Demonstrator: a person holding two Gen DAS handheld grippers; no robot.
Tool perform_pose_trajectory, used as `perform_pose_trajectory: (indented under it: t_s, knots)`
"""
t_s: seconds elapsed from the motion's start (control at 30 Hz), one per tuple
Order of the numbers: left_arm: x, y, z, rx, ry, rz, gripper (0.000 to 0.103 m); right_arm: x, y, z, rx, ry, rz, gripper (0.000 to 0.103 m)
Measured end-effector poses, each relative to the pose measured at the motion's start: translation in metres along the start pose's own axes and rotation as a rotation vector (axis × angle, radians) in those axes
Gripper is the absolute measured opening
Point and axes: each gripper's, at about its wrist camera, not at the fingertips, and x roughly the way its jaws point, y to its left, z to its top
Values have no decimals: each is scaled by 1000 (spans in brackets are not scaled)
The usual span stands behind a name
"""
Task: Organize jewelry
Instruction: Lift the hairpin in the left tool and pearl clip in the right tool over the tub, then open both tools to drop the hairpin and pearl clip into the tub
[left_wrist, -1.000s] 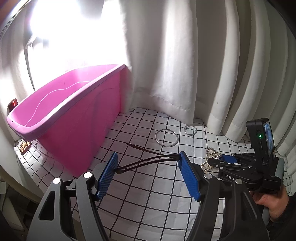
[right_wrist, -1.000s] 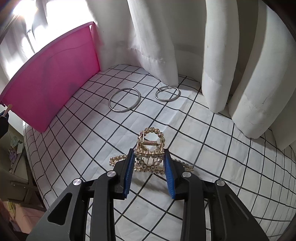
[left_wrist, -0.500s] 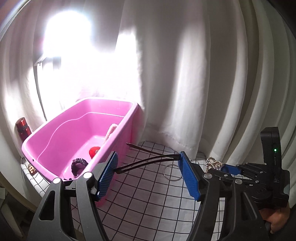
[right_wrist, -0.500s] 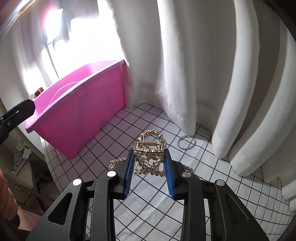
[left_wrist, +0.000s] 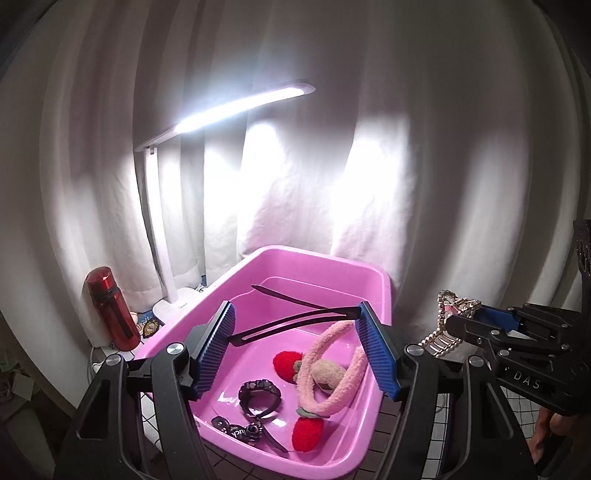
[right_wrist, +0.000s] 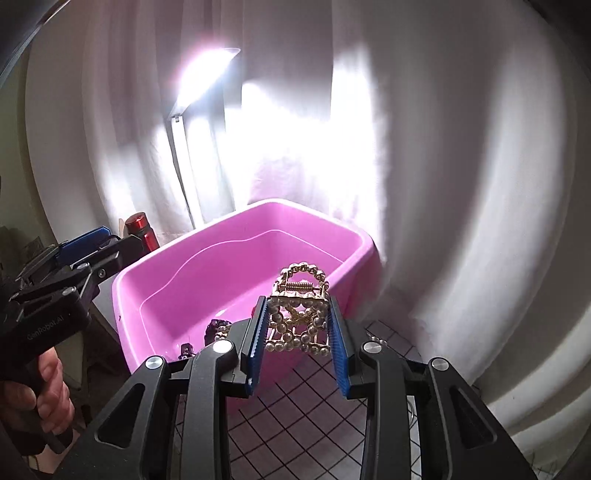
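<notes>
Left wrist view alone shows pink tub's (left_wrist: 373, 273) contents, left gripper (left_wrist: 295, 345) clamped on black hairband (left_wrist: 291, 321) above it, right gripper (right_wrist: 298, 341) clamped on pearl hair claw (right_wrist: 301, 314) beside tub's near rim, over the checked counter (right_wrist: 317, 413).

Left gripper (left_wrist: 295, 347): black angular plastic arms, blue ribbed pads, round silver screws at the pivots.
Right gripper (right_wrist: 297, 343): same black frame, blue ribbed pads, silver screws.
Markings: white "DAS" letters on the right body, "GenRobot.AI" on the left.
</notes>
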Motion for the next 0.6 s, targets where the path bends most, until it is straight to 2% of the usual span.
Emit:
perform_pose_trajectory:
  t_s: [0.27, 0.6]
  knots:
    - [39, 48, -10, -25, 71, 21, 65, 61, 42, 33, -67, 57, 36, 30]
    - [93, 67, -24, -50, 196, 24, 65, 126, 54, 27, -76, 189, 10, 30]
